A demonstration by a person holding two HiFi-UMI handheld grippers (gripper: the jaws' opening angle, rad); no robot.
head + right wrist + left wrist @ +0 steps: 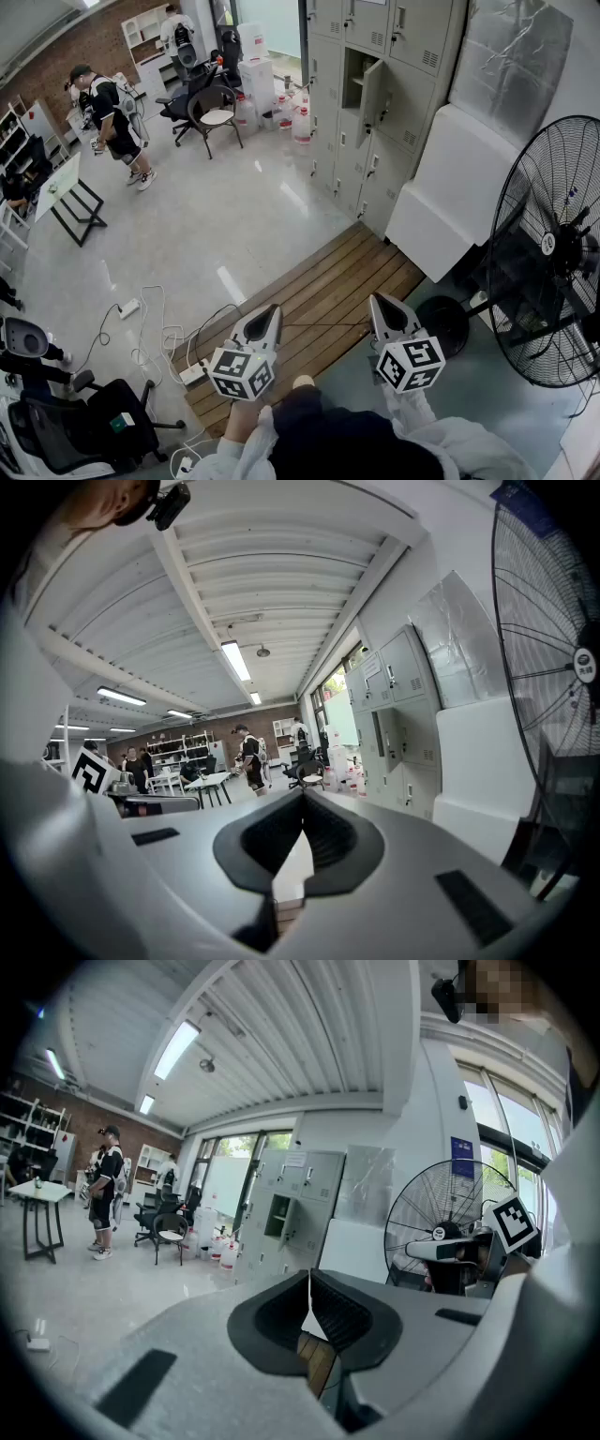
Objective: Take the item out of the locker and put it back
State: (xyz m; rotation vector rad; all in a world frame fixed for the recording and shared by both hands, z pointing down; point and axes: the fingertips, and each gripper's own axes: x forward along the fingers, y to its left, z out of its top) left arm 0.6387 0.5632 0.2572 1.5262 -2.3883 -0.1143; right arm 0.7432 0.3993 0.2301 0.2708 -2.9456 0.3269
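Note:
The grey lockers (pixel 375 84) stand at the far side of the room, well away from both grippers. One locker door (pixel 373 101) hangs open on a dark compartment (pixel 356 77); I cannot make out any item inside it. My left gripper (pixel 273 310) is held low over the wooden platform (pixel 319 291), its jaws shut with nothing between them. My right gripper (pixel 377 301) is beside it, also shut and empty. The left gripper view shows the lockers (pixel 286 1218) ahead past the shut left gripper (pixel 310 1277). The right gripper view shows the lockers (pixel 394 714) to the right of the shut right gripper (pixel 303 794).
A large black standing fan (pixel 553 253) is close on the right. A white block (pixel 441 206) leans beside the lockers. Cables and a power strip (pixel 129 307) lie on the floor at left. A person (pixel 117 112), a chair (pixel 216 112) and water jugs (pixel 300 122) are farther off.

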